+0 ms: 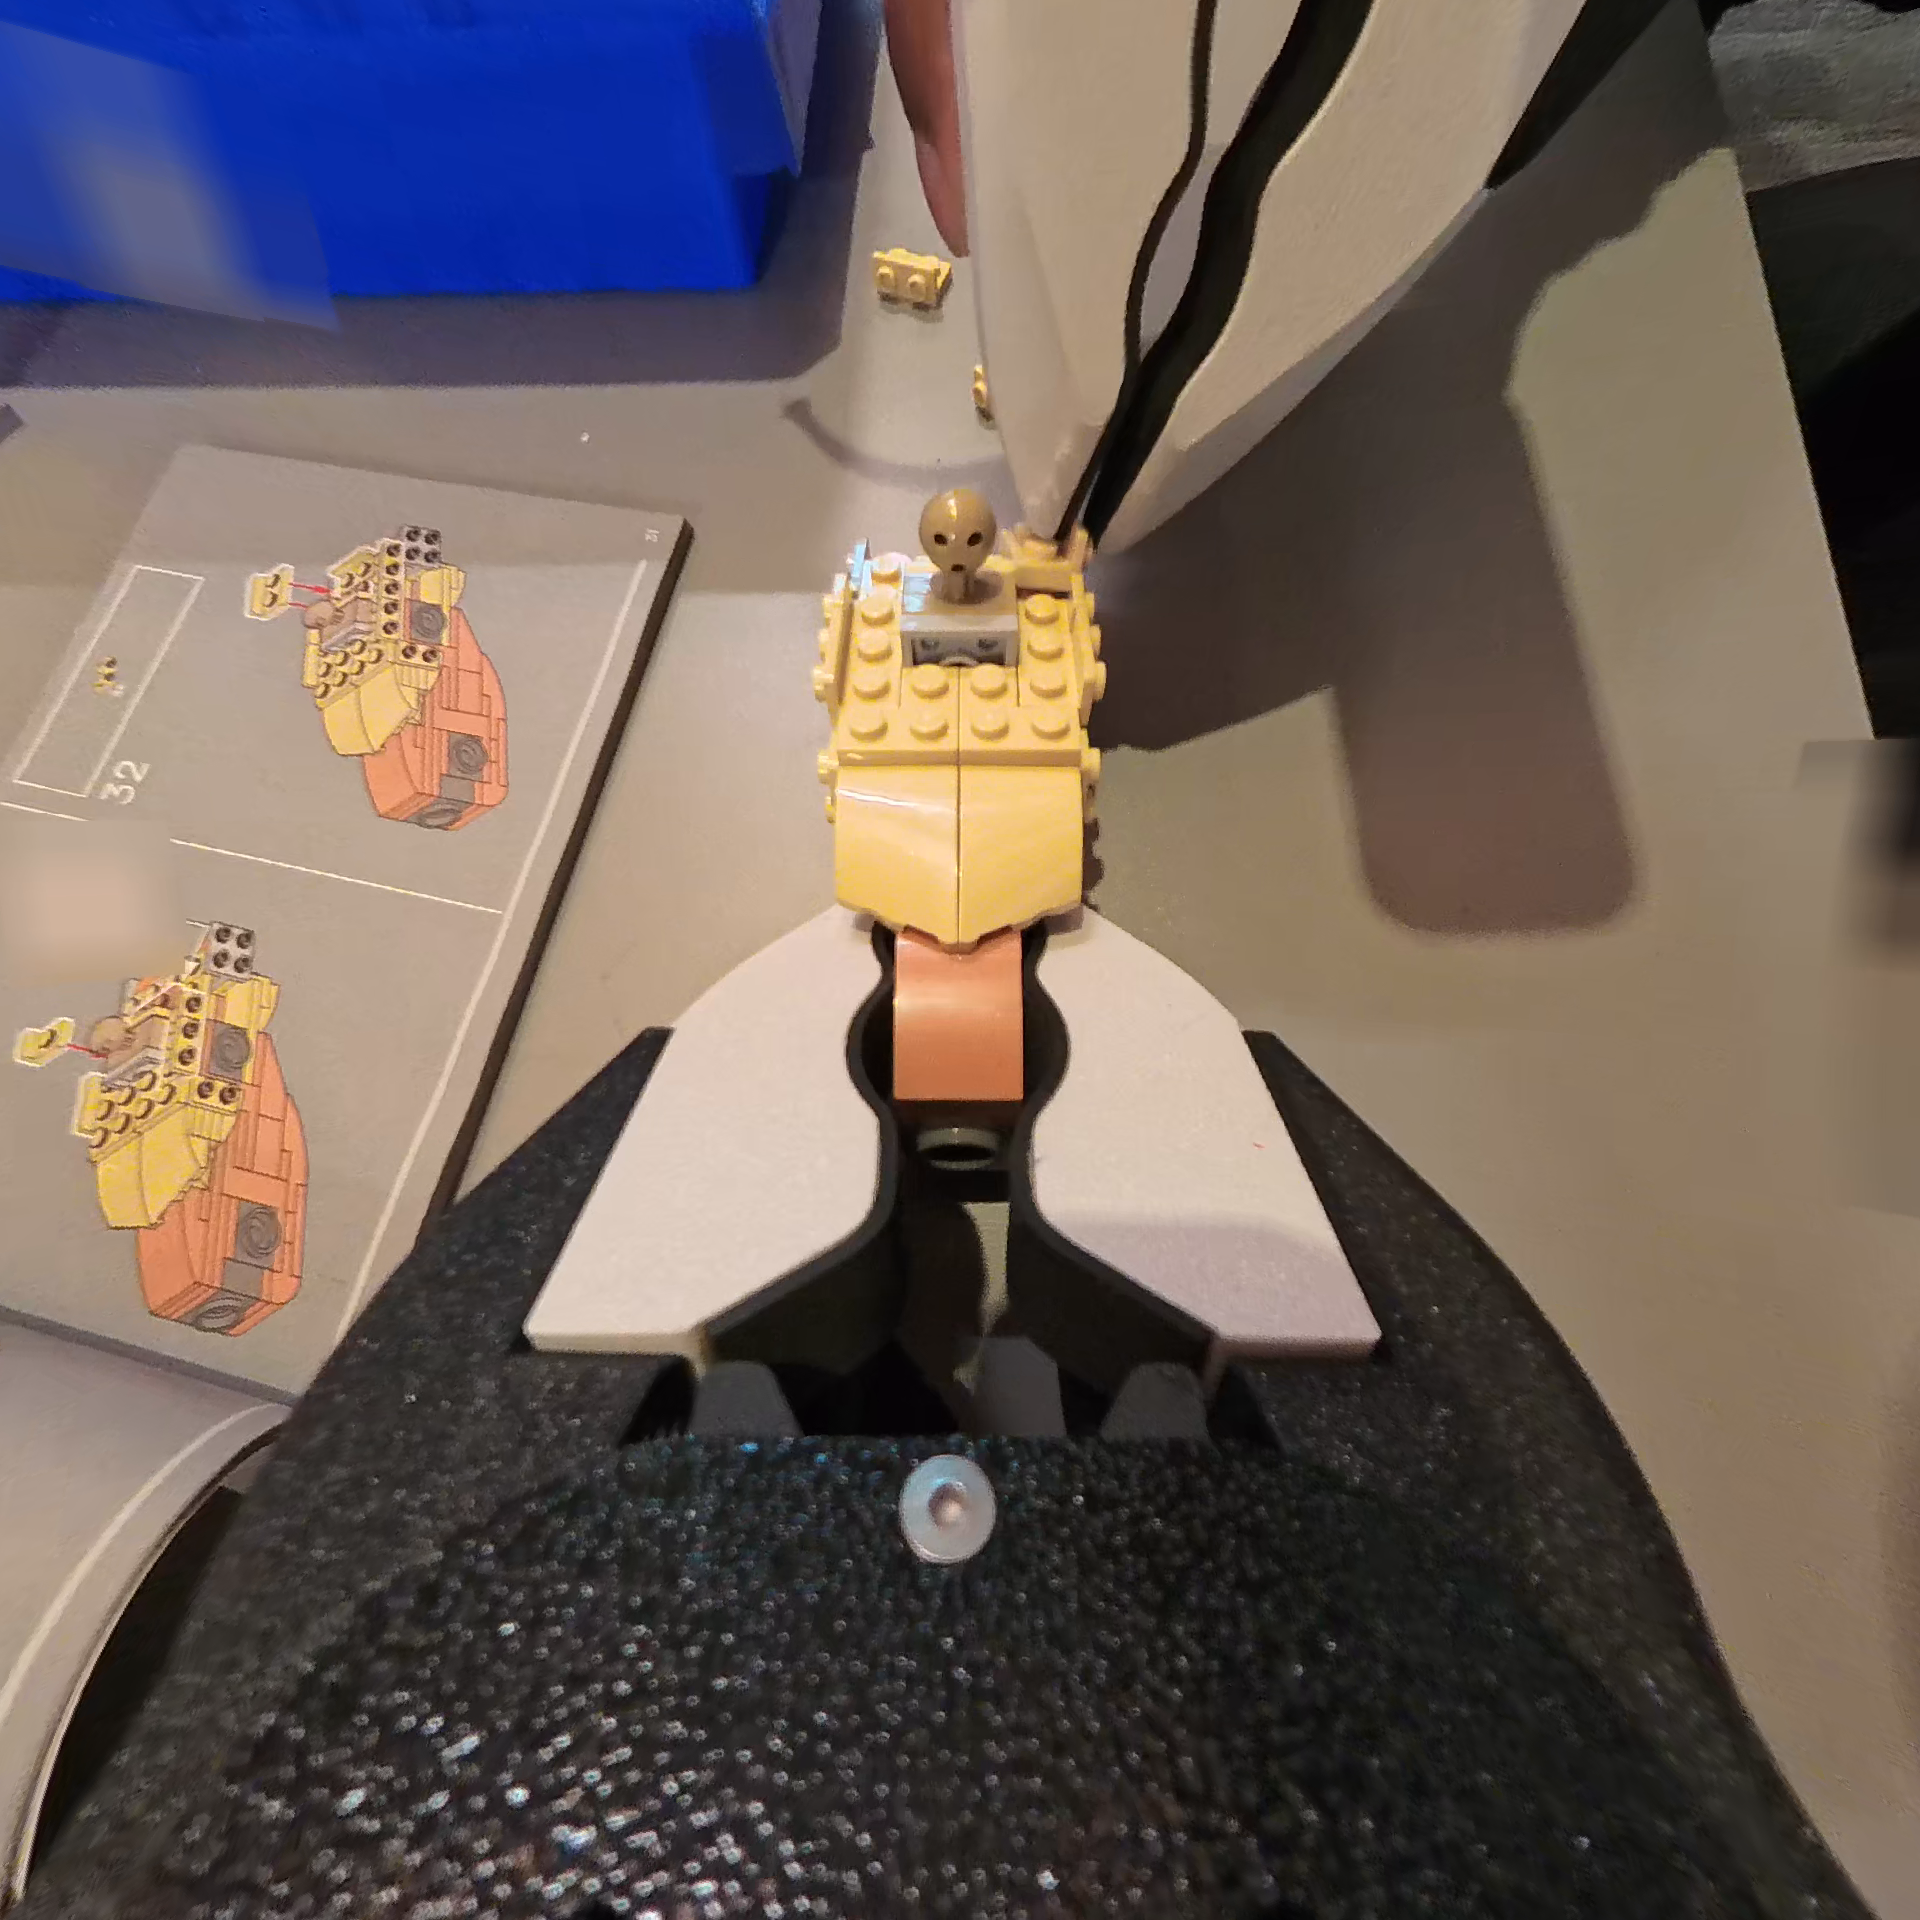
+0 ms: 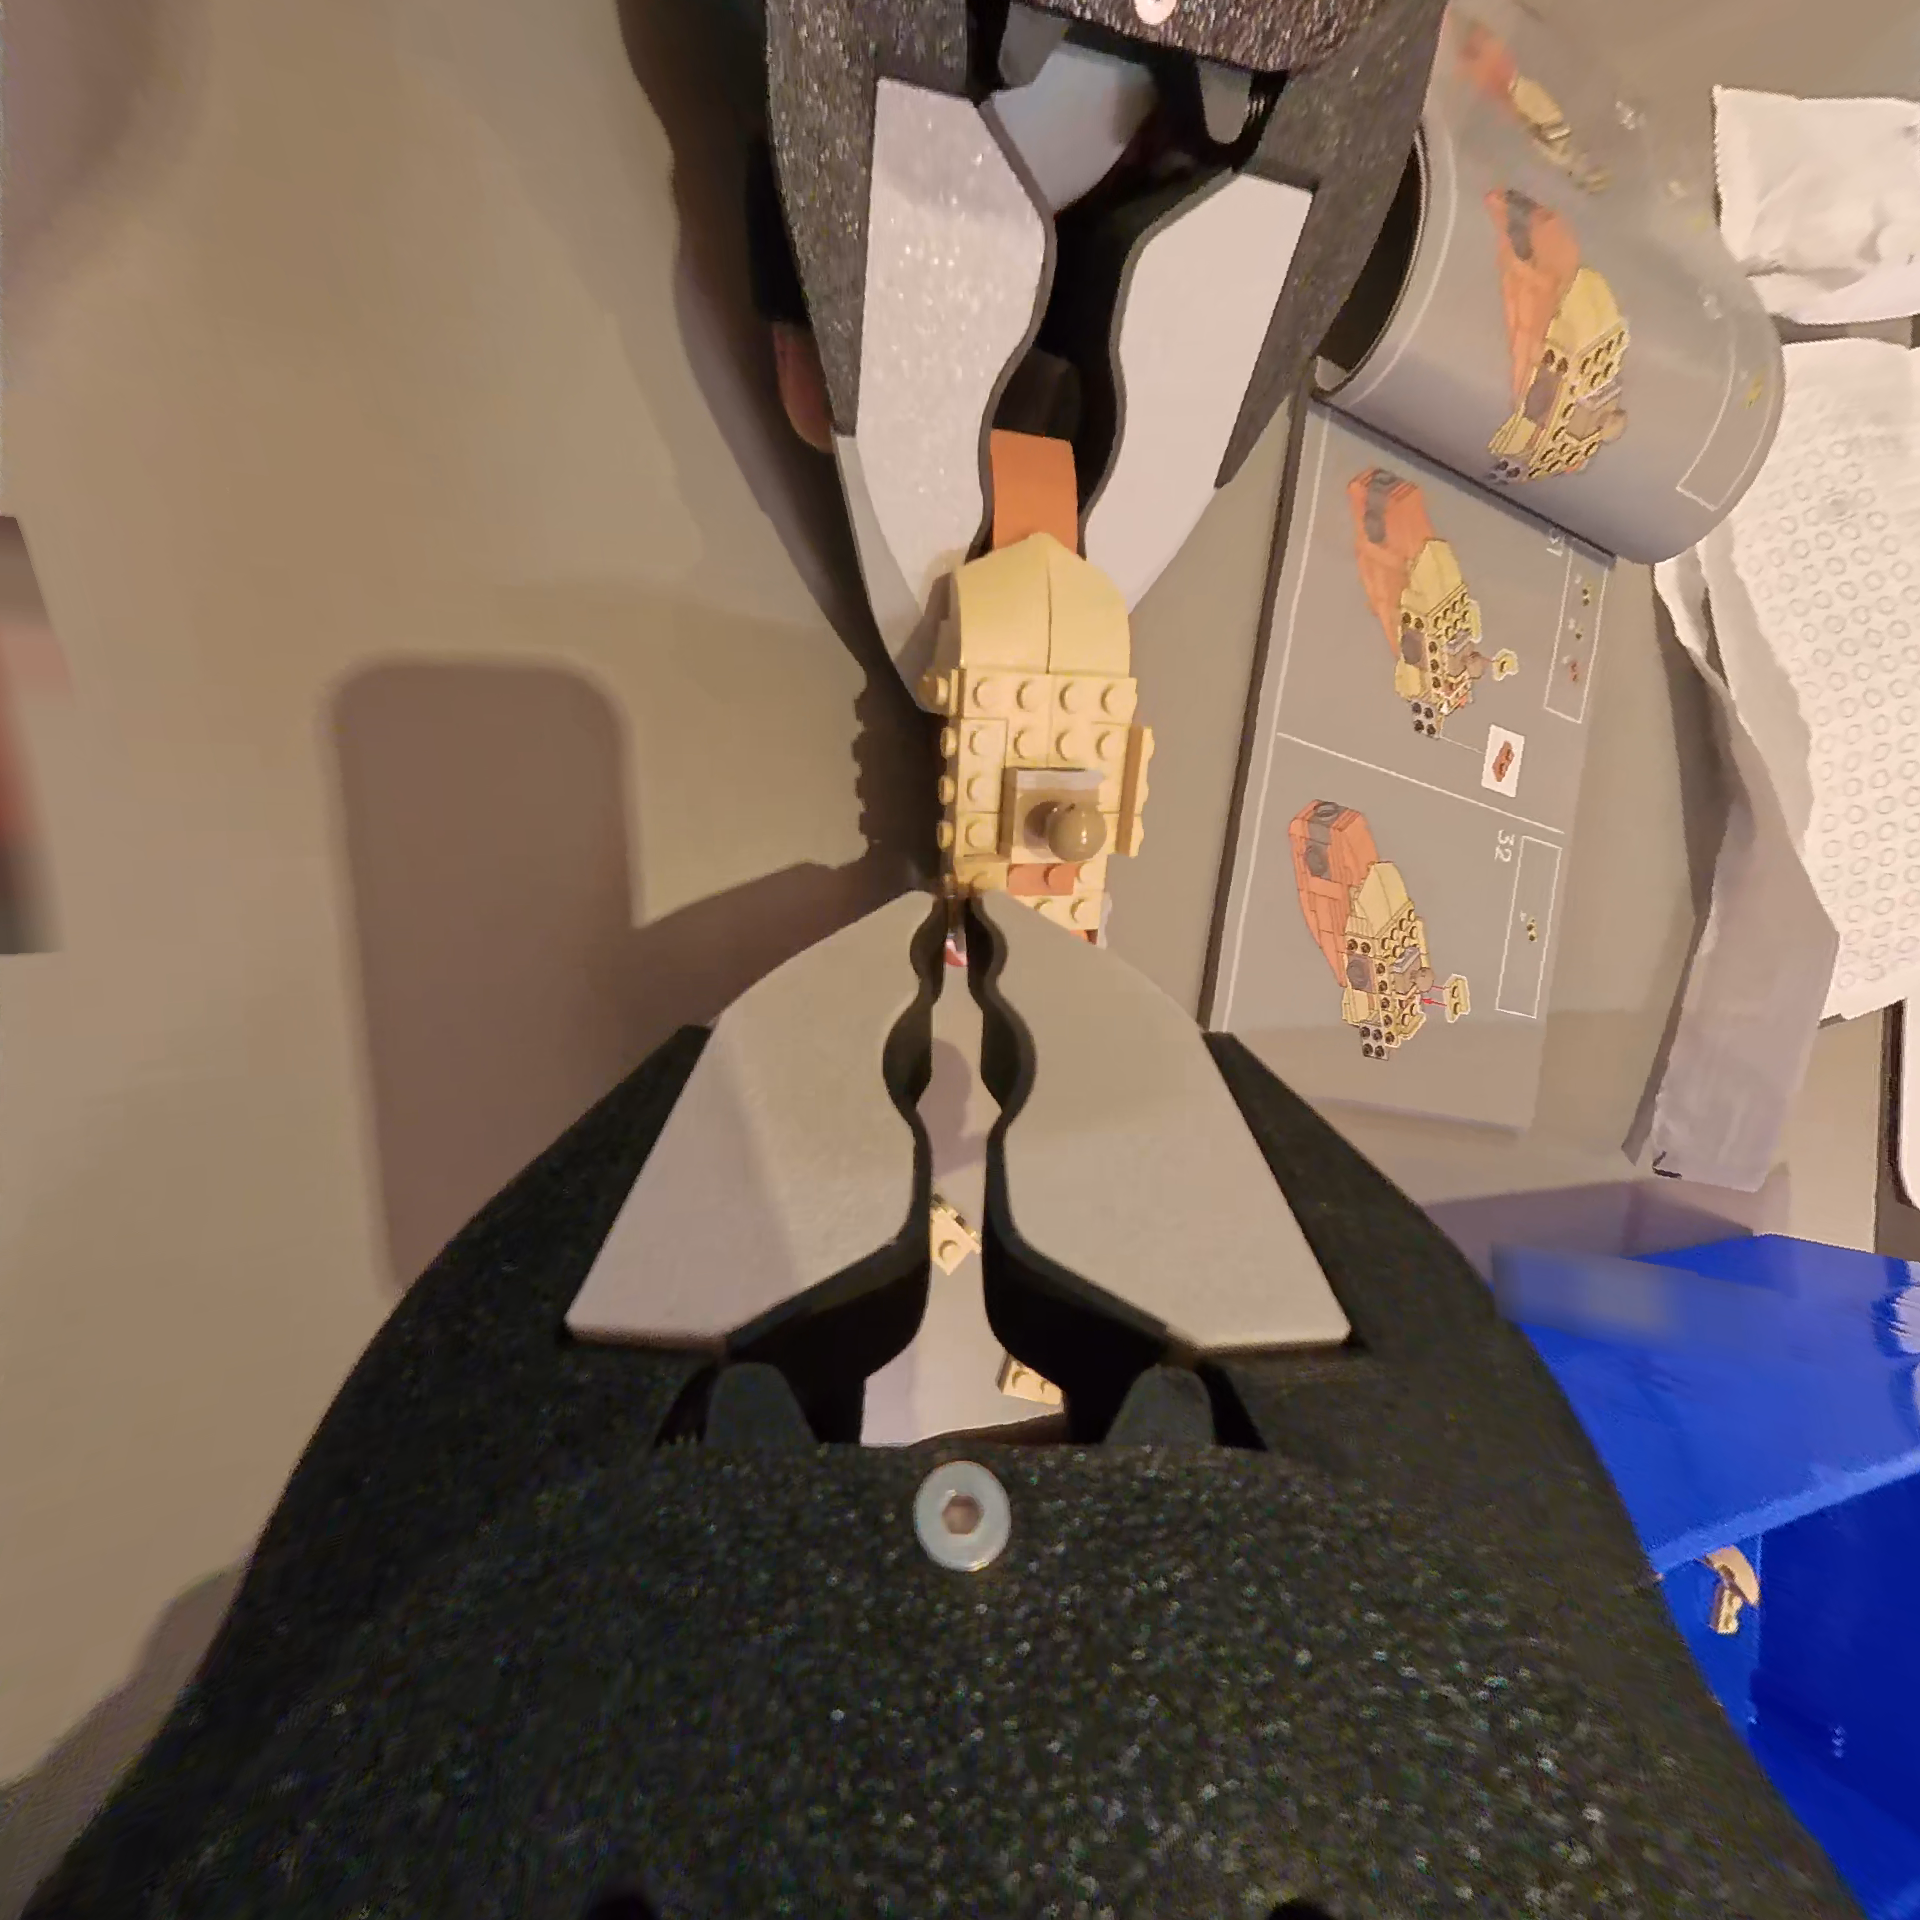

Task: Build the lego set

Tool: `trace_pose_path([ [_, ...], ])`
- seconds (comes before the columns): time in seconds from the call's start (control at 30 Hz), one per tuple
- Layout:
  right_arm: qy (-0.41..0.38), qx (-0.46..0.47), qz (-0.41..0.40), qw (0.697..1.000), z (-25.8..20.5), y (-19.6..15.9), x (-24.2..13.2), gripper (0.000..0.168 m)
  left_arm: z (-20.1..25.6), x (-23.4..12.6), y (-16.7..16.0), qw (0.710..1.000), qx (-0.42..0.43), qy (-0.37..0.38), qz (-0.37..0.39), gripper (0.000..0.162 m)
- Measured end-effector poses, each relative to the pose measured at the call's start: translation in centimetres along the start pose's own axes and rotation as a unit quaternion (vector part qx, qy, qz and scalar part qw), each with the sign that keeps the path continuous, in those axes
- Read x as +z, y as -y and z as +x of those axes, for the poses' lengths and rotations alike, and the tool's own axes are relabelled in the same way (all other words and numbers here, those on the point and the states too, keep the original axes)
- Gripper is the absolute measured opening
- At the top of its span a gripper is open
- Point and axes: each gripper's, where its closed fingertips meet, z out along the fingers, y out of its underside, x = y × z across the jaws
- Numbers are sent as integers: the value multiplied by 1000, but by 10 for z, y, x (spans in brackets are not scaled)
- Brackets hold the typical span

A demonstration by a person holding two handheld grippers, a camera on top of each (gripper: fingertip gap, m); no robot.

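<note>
One lego model (image 1: pixel 961 727) is present, held clear of the grey table (image 1: pixel 1351 1039) between the two grippers. It consists of a tan studded block with two smooth curved tan slopes side by side, an orange-brown curved section (image 1: pixel 958 1023) at one end, and one dark tan ball-joint piece (image 1: pixel 958 540) seated on a grey brick on its studded face.

The left gripper (image 1: pixel 956 935) has its two grey fingers clamped on the orange-brown section; the tan block projects forward beyond the fingertips.

The right gripper (image 2: pixel 958 914) meets the opposite end of the model. Its two fingers are pressed nearly together at the tips, pinching one small tan piece (image 1: pixel 1049 561) against the far edge of the model (the contact point is partly hidden in both views).

Loose parts on the table: in the left wrist view, one small tan plate (image 1: pixel 912 278) is fully visible, and a second is visible only as a sliver at the right gripper's edge.

One instruction booklet (image 1: pixel 343 883) lies open beside the model, its flat page showing two assembly diagrams. One blue bin (image 1: pixel 416 135) stands beyond the booklet. White crumpled paper (image 2: pixel 1829 623) lies past the booklet in the right wrist view.
</note>
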Motion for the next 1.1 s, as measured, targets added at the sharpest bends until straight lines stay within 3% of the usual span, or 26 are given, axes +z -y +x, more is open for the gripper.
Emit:
trace_pose_path([
  [1.1, 35, 1, -45, 998, 5, 10, -13, 1, 0, -8, 14, 998, -3, 26, 49, 18],
])
